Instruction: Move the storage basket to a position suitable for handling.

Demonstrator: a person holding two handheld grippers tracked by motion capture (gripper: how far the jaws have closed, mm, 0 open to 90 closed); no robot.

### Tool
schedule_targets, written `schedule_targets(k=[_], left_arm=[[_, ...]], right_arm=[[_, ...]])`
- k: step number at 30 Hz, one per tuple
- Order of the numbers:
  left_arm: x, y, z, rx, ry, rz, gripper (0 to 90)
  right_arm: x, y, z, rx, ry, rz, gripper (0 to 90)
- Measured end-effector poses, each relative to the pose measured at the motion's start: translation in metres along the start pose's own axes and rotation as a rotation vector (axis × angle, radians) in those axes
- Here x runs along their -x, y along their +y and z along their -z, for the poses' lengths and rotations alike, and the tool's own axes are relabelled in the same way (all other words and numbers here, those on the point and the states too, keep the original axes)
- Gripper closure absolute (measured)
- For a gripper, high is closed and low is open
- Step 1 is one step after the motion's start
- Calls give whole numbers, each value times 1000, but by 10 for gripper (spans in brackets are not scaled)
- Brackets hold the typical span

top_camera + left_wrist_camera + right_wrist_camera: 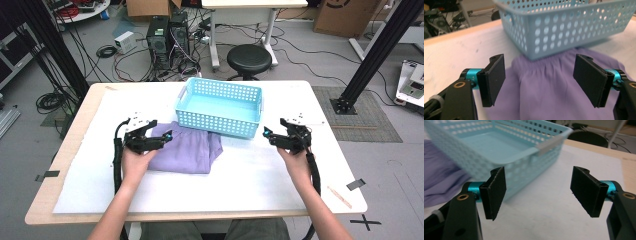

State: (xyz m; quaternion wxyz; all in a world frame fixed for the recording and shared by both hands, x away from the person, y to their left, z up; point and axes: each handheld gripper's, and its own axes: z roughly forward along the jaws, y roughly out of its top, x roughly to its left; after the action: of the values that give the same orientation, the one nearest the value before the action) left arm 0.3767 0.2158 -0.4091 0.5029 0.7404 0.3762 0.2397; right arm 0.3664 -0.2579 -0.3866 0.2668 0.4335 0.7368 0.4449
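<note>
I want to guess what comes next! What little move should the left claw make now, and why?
Probably lower the left claw onto the purple cloth and close on it. Its jaws stand open with nothing between them, and the cloth lies flat on the table just under and ahead of them. The blue basket beside the cloth looks empty, so the cloth likely goes there.

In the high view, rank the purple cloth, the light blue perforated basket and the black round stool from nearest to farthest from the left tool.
1. Purple cloth: lies under and just right of the left tool.
2. Light blue perforated plastic basket: on the table, beyond the cloth, to the right.
3. Black round stool: on the floor past the table's far edge.
</note>
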Motion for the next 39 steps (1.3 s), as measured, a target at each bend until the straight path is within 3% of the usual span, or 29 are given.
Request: schedule_targets(k=[1, 2, 3, 4, 5, 6, 7, 8, 9, 10, 11, 13, 14, 15, 16, 18, 19, 20, 21, 23, 25, 26, 27, 33, 36, 38, 39], left_arm=[[0, -5, 6, -11, 7, 5, 258], [0, -10, 12, -21, 21, 11, 258], [0, -15, 18, -27, 40, 19, 258], [0, -20, 23, -35, 51, 31, 258], [-1, -25, 28, -43, 58, 42, 258], [-3, -33, 37, -53, 71, 76, 258], [-3, -33, 37, -53, 71, 76, 258], [-5, -37, 42, -59, 80, 92, 258], [-6, -41, 45, -65, 85, 104, 258], [-8, -44, 49, -75, 86, 115, 259], [-8, -48, 52, -80, 90, 129, 259], [-10, -56, 57, -97, 99, 148, 261], [-11, -59, 58, -107, 102, 157, 262], [-12, -62, 58, -123, 101, 169, 262], [-12, -64, 58, -138, 95, 181, 262], [-11, -67, 57, -167, 86, 199, 262], [-10, -67, 56, -188, 85, 198, 268], [-9, -66, 56, -193, 86, 199, 268], [-6, -66, 54, -200, 79, 206, 273], [-3, -66, 51, -229, 67, 198, 284], [1, -65, 47, -262, 56, 181, 335], [2, -65, 45, -268, 54, 178, 382], [4, -64, 44, -275, 70, 165, 392], [8, -63, 44, -279, 98, 179, 463], [10, -63, 43, -279, 80, 184, 595], [11, -62, 42, -280, 68, 188, 623], [12, -62, 42, -280, 60, 196, 650]], right_arm=[[0, 0, 0, 0, 0, 0, 284], [-16, -3, 0, -11, 54, 0, 262], [-16, -3, 0, -11, 54, 0, 262], [-33, -6, -3, -10, 113, -3, 259], [-33, -6, -3, -10, 113, -3, 259], [-51, -10, -10, -28, 166, 1, 239], [-51, -10, -10, -28, 166, 1, 239], [-66, -11, -18, -59, 196, -1, 216], [-66, -11, -18, -59, 196, -1, 216], [-81, -12, -26, -80, 242, -5, 216], [-81, -12, -26, -80, 242, -5, 216], [-99, -12, -34, -100, 264, 2, 216], [-116, -14, -44, -121, 289, 19, 217], [-116, -14, -44, -121, 289, 19, 217], [-131, -16, -54, -154, 304, 20, 217], [-138, -18, -59, -174, 306, 16, 217], [-150, -22, -70, -223, 289, 34, 216], [-150, -22, -70, -223, 289, 34, 216], [-158, -25, -78, -268, 273, 51, 217], [-160, -24, -80, -287, 268, 60, 217], [-162, -22, -83, -314, 248, 59, 217], [-163, -22, -87, -353, 246, 53, 219], [-163, -21, -88, -358, 239, 61, 221], [-164, -23, -84, -350, 221, 52, 256], [-166, -23, -84, -350, 197, 80, 343], [-166, -23, -84, -346, 199, 87, 393], [-166, -22, -83, -344, 222, 92, 486]])
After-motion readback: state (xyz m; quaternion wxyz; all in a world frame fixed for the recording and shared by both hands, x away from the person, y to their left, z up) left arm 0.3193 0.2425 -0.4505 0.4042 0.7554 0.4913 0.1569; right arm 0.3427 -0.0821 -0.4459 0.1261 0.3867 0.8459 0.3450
